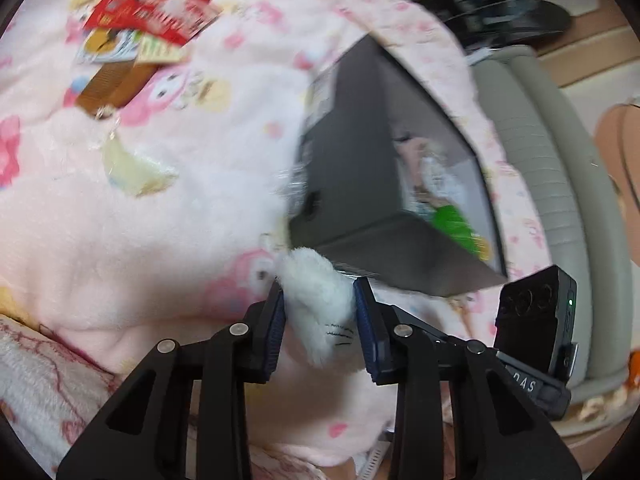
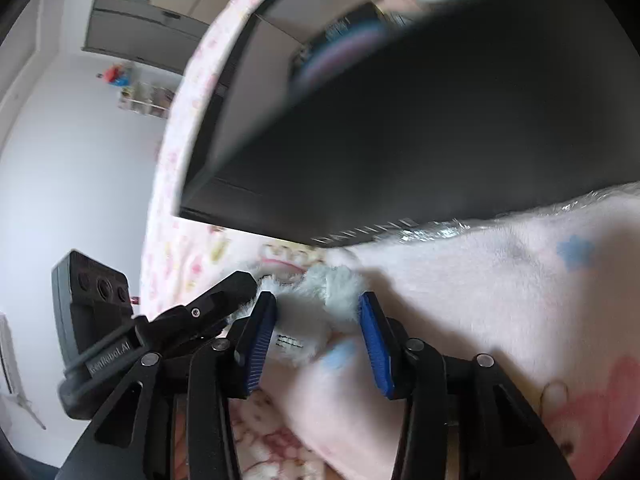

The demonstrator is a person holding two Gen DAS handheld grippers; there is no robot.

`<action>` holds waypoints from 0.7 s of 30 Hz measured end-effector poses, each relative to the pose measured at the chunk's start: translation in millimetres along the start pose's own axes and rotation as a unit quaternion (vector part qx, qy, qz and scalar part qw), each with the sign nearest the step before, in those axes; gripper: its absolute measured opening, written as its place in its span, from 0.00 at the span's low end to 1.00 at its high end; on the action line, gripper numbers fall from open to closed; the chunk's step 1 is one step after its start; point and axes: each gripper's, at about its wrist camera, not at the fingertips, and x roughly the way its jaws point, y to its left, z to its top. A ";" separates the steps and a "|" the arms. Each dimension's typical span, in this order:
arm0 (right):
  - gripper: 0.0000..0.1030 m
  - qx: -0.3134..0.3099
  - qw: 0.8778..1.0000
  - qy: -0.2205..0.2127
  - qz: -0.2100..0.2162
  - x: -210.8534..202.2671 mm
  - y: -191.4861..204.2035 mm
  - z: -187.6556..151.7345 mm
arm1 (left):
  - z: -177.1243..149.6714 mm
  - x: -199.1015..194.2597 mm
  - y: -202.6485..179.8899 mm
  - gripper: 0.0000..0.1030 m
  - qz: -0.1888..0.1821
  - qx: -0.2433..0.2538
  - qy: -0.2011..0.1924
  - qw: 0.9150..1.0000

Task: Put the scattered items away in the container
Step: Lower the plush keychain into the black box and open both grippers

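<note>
Two views examined. Left wrist view: the left gripper has its fingers clenched on a white plush toy, both blue pads pressing its fur, just beside the near corner of the dark container. The container stands on a pink patterned blanket and already holds some blurred items. A red packet, a brown comb and a yellow plush banana lie scattered on the blanket, well apart from the container.

Right wrist view: the right gripper straddles the same plush toy; its left pad touches the fur, its right pad stands clear, so the fingers are released
</note>
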 end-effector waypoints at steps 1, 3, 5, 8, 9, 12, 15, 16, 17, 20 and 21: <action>0.37 -0.009 1.000 -0.004 -0.002 -9.0 3.6 -4.1 | -1.7 -6.0 -2.7 0.32 -0.023 0.000 0.007 1.000; 0.38 -0.030 0.999 -0.020 0.001 -34.3 14.2 -12.7 | -2.2 -20.8 -9.3 0.32 -0.069 0.001 0.013 0.998; 0.37 -0.038 0.998 -0.033 0.026 -64.9 12.8 -18.4 | 2.9 -34.7 -25.1 0.32 -0.091 0.021 0.004 0.996; 0.37 -0.053 0.996 -0.052 0.046 -85.3 31.1 -12.1 | 15.5 -40.3 -60.9 0.31 -0.087 0.061 -0.007 0.994; 0.37 -0.063 0.995 -0.063 0.042 -93.4 36.2 -5.9 | 23.1 -37.4 -78.0 0.32 -0.088 0.078 -0.008 0.993; 0.37 -0.096 0.991 -0.091 -0.001 -102.5 49.5 19.6 | 48.9 -22.4 -106.6 0.32 -0.084 0.096 -0.007 0.992; 0.37 -0.107 0.988 -0.104 -0.027 -111.1 55.8 72.5 | 81.6 -1.8 -124.3 0.32 -0.071 0.110 -0.011 0.991; 0.37 -0.111 0.987 -0.107 -0.037 -107.0 60.7 83.4 | 94.9 5.9 -126.4 0.32 -0.072 0.106 -0.007 0.992; 0.37 -0.116 0.986 -0.108 -0.047 -100.2 62.9 98.9 | 111.1 18.0 -127.2 0.32 -0.070 0.100 -0.003 0.993; 0.37 -0.122 0.985 -0.103 -0.070 -84.1 57.5 139.0 | 140.2 43.7 -126.3 0.32 -0.049 0.091 0.006 0.995; 0.37 -0.122 0.985 -0.098 -0.075 -77.8 55.0 151.5 | 152.6 56.3 -125.6 0.32 -0.040 0.091 0.009 0.995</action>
